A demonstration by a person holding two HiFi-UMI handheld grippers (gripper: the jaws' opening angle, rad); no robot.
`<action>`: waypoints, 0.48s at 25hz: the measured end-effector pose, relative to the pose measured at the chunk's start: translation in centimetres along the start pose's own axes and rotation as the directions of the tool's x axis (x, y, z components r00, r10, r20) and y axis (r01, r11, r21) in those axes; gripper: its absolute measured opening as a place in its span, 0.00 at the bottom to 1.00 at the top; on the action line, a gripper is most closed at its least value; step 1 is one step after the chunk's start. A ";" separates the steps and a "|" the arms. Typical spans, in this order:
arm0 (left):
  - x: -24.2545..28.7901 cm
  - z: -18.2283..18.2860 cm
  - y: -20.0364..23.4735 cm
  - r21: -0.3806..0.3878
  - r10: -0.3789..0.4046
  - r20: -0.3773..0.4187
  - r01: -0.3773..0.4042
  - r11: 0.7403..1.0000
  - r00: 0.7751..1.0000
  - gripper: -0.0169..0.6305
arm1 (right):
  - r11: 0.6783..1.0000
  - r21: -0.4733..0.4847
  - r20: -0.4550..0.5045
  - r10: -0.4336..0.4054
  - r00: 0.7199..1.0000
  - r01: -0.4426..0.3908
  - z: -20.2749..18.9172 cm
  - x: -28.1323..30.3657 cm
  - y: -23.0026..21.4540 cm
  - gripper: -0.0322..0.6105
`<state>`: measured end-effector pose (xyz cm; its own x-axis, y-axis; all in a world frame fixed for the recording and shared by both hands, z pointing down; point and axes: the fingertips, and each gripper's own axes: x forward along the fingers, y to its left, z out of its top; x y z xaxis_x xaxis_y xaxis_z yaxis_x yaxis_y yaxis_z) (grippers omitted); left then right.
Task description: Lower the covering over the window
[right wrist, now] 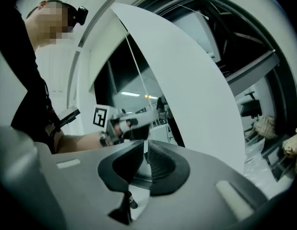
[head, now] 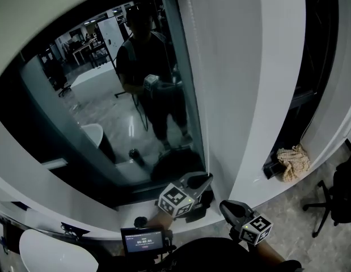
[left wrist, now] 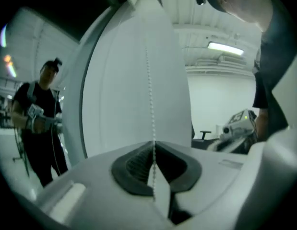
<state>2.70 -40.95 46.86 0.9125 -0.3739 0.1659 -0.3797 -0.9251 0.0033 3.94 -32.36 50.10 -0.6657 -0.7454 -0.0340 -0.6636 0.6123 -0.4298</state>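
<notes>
A white roller blind (head: 232, 67) hangs rolled down beside the dark window glass (head: 96, 123), which mirrors a person. Its thin bead chain (head: 188, 4) drops along the blind's left edge. In the left gripper view the bead chain (left wrist: 150, 95) runs straight down into my left gripper (left wrist: 153, 147), which is shut on it. My left gripper (head: 206, 178) is low by the window sill (head: 164, 208). My right gripper (head: 225, 205) sits just to its right; in the right gripper view the chain (right wrist: 136, 71) passes between the right gripper (right wrist: 145, 150) pads, which stand a narrow gap apart.
A crumpled beige cloth (head: 293, 162) and a small dark object (head: 273, 168) lie on the ledge at the right. An office chair (head: 328, 203) stands on the floor beyond. A small screen device (head: 143, 241) is near my body at the bottom.
</notes>
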 end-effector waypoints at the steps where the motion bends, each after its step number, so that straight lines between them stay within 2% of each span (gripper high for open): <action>1: -0.2 -2.6 -0.5 -0.064 -0.004 -0.034 0.001 0.998 0.999 0.04 | 1.000 -0.002 0.015 -0.016 1.000 0.016 0.4 -0.1 -0.1 0.10; 3: -0.9 -7.3 -1.7 -0.175 -0.011 -0.090 -0.005 0.984 0.996 0.04 | 0.999 -0.002 0.041 -0.043 0.998 0.043 1.4 -0.3 -0.1 0.10; 5: -1.5 -11.9 -3.5 -0.242 -0.024 -0.171 -0.019 0.970 0.985 0.04 | 0.999 -0.003 0.078 -0.051 0.996 0.051 2.7 -0.4 0.1 0.10; 9: -2.7 -22.3 -7.9 -0.307 -0.080 -0.368 -0.040 0.951 0.926 0.04 | 0.999 -0.046 0.154 -0.012 0.988 0.019 6.2 0.1 1.8 0.13; 11: -3.4 -26.4 -9.2 -0.334 -0.097 -0.426 -0.056 0.941 0.899 0.04 | 0.995 -0.095 0.177 0.036 0.984 -0.019 8.7 0.7 3.4 0.15; 12: -3.7 -27.4 -9.8 -0.353 -0.108 -0.435 -0.060 0.934 0.894 0.04 | 0.991 -0.128 0.179 0.063 0.982 -0.040 9.8 1.0 4.2 0.16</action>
<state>-1.12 -28.74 73.26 0.7901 -0.2059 0.5773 -0.4627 -0.8182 0.3413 3.82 -33.09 39.43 -0.6343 -0.7404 -0.2225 -0.6743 0.6706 -0.3092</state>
